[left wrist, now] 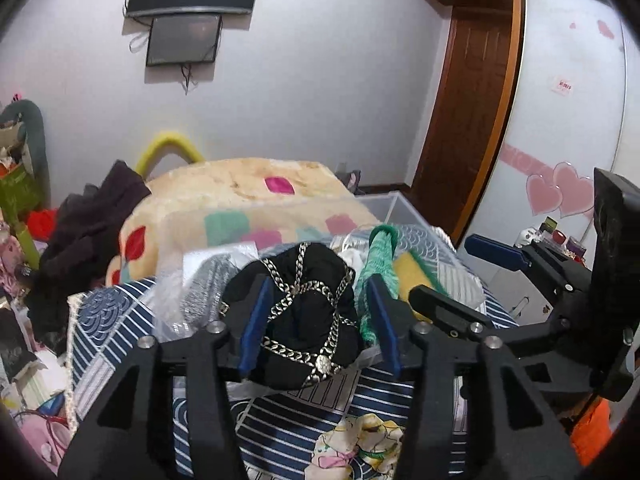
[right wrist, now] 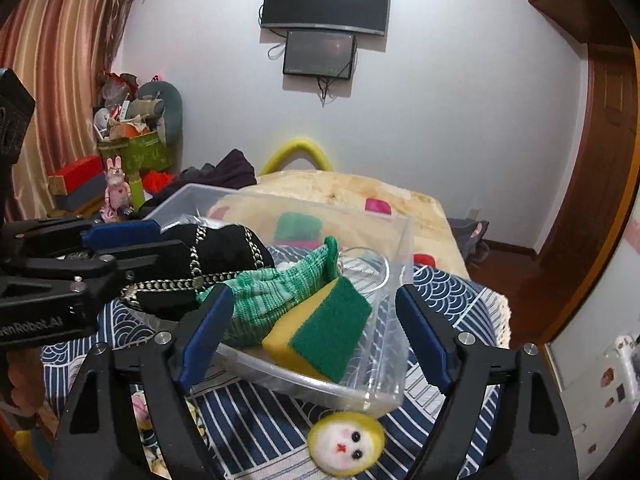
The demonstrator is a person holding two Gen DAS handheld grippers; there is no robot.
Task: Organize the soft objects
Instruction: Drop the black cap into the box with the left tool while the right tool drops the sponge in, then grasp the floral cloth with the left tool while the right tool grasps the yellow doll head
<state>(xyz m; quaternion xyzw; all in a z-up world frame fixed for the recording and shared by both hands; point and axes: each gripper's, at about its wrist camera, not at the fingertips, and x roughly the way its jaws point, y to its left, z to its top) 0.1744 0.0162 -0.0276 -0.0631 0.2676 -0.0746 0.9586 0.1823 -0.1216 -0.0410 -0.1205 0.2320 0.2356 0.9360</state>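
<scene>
Two blue pads of the left gripper [left wrist: 318,320] flank the black chain-trimmed hat [left wrist: 304,316] — spread, seemingly releasing it into the clear bin [left wrist: 404,208]. Right wrist view: right gripper [right wrist: 316,336] gapes around the bin's near corner — sponge [right wrist: 320,336] and green sock [right wrist: 272,296] inside, plush face [right wrist: 346,446] at 6 o'clock awaiting.

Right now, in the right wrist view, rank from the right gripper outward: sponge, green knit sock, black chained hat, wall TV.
From the right gripper:
1. Sponge, between the fingers, in the clear bin.
2. Green knit sock, just behind-left.
3. Black chained hat, farther left.
4. Wall TV, far wall.
</scene>
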